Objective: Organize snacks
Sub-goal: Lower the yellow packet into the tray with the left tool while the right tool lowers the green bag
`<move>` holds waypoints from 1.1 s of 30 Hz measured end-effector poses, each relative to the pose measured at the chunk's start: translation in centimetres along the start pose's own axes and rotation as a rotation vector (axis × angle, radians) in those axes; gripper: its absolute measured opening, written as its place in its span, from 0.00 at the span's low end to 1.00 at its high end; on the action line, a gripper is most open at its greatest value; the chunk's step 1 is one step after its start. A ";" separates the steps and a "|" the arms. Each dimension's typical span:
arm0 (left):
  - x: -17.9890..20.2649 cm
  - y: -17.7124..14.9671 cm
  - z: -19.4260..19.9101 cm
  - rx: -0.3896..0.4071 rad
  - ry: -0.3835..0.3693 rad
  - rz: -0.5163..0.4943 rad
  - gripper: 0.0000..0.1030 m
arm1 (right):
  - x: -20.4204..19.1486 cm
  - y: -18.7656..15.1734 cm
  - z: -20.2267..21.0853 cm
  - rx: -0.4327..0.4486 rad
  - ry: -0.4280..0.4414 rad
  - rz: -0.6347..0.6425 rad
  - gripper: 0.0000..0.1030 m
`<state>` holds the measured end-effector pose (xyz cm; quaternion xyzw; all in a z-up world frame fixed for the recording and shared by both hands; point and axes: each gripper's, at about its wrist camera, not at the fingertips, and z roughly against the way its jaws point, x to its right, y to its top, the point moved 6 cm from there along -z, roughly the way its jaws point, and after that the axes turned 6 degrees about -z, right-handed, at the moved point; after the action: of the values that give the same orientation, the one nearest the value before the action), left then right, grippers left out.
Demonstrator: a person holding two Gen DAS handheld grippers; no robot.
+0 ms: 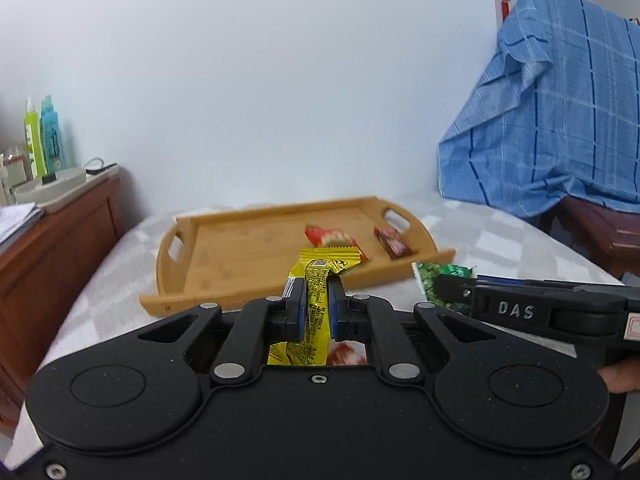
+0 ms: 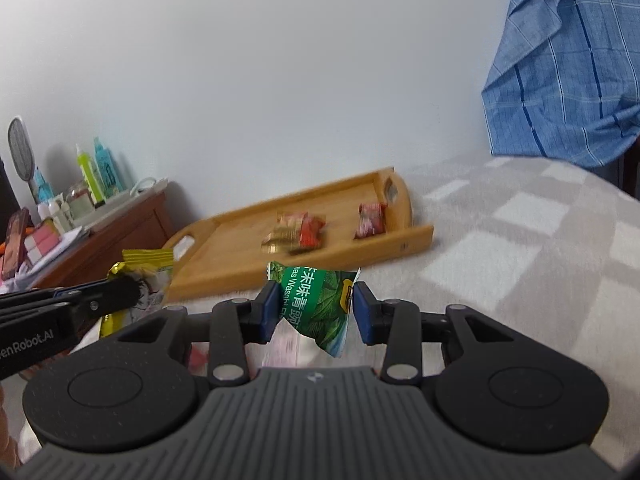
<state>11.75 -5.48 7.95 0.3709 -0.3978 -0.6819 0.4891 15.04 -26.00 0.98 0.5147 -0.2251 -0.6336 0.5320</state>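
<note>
My left gripper (image 1: 317,292) is shut on a yellow snack packet (image 1: 320,280), held upright above the bed. In the right wrist view that same yellow packet (image 2: 146,260) shows at the left. My right gripper (image 2: 314,304) is shut on a green wasabi-pea packet (image 2: 320,300), which also appears in the left wrist view as the green packet (image 1: 434,282) at the right. A bamboo tray (image 1: 224,252) lies ahead on the bed. On it are a red-and-gold snack (image 1: 334,240) and a dark red snack (image 1: 394,242). The tray (image 2: 224,256) holds the same two snacks (image 2: 298,232) (image 2: 370,220) in the right view.
The bed has a grey-and-white checked blanket (image 2: 520,240). A wooden cabinet (image 1: 52,248) with bottles (image 1: 42,140) and clutter stands at the left. A blue plaid cloth (image 1: 560,112) covers furniture at the right. A white wall (image 1: 260,80) lies behind the tray.
</note>
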 end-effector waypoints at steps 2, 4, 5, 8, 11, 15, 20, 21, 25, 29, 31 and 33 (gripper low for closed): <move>-0.5 0.7 -0.6 -0.001 -0.006 0.019 0.10 | 0.1 0.9 -0.5 0.005 0.014 -0.004 0.42; -1.3 1.3 -1.6 -0.012 -0.009 0.047 0.10 | 0.1 1.8 -1.1 0.007 0.017 -0.001 0.42; -1.7 1.7 -2.1 -0.018 -0.008 0.062 0.10 | 0.2 2.3 -1.5 0.008 0.017 0.002 0.42; -3.0 2.7 -3.8 -0.031 0.004 0.097 0.10 | 0.3 3.7 -3.1 0.004 0.017 0.010 0.42; -3.9 3.7 -5.6 -0.045 0.012 0.122 0.10 | 0.5 4.9 -4.8 -0.004 0.010 0.011 0.42; -5.4 4.6 -8.6 -0.102 0.003 0.206 0.10 | 0.8 6.0 -6.9 -0.029 0.014 0.006 0.42; -6.6 5.3 -12.4 -0.163 0.010 0.265 0.10 | 1.0 6.8 -9.7 -0.066 0.022 -0.026 0.42; -6.7 5.4 -13.0 -0.168 0.007 0.273 0.10 | 1.0 6.9 -10.3 -0.073 0.024 -0.029 0.42; -6.9 5.7 -15.5 -0.206 0.005 0.306 0.10 | 0.9 7.1 -12.2 -0.095 0.020 -0.018 0.42; -6.7 5.5 -17.8 -0.238 0.028 0.285 0.10 | 1.0 7.3 -14.1 -0.127 0.017 -0.021 0.42; -6.6 5.4 -19.0 -0.252 0.048 0.261 0.10 | 1.1 7.2 -14.9 -0.144 0.002 -0.015 0.42; -6.5 5.2 -20.2 -0.271 0.057 0.252 0.10 | 1.3 7.2 -15.5 -0.157 -0.008 -0.009 0.42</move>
<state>33.33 -3.90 5.20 0.2680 -0.3316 -0.6516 0.6274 32.14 -25.51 0.73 0.4698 -0.1747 -0.6537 0.5670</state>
